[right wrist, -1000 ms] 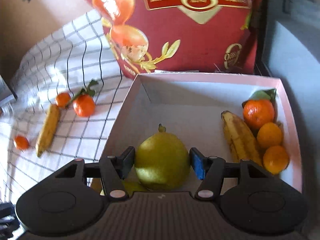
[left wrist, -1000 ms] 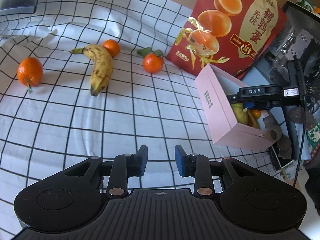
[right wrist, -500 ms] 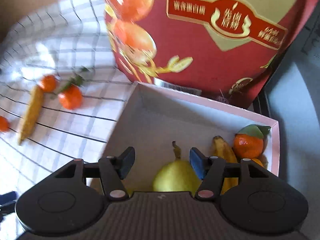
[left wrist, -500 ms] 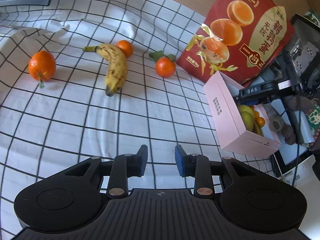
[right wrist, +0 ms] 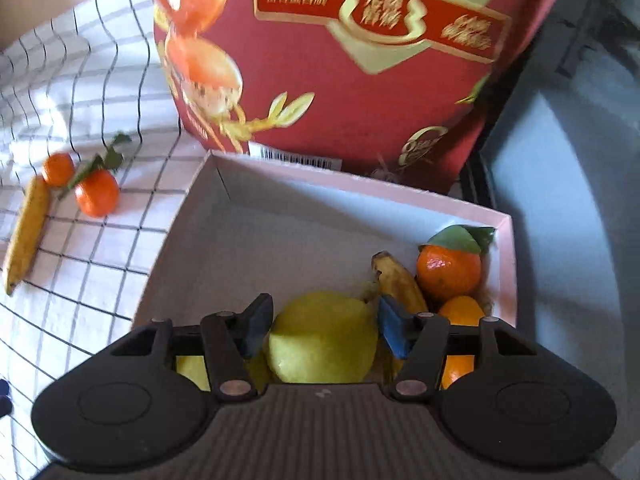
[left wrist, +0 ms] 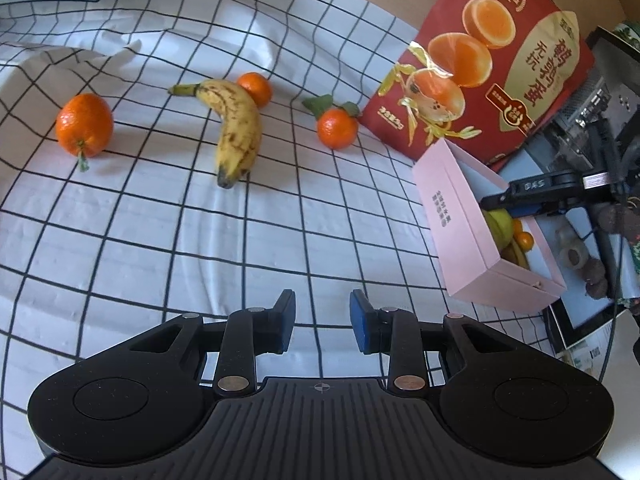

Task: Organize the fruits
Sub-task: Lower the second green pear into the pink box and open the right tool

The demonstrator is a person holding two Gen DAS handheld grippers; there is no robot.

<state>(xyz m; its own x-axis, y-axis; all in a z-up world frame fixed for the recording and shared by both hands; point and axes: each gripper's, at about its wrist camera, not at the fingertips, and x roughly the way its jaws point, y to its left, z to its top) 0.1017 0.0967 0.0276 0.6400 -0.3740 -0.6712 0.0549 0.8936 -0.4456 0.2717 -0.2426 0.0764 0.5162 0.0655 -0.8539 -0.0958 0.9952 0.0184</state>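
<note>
Hanging open just above the plump, bruisable pear (right wrist: 322, 338), the right gripper (right wrist: 324, 326) should squeeze its widest middle gently.

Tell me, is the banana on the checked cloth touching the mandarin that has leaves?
No: the banana lies apart from the leafy mandarin, with bare cloth between them.

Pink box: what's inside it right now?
The pink box holds a yellow pear, a banana, a leafy tangerine and another orange fruit. The right gripper hides the near end.
</note>
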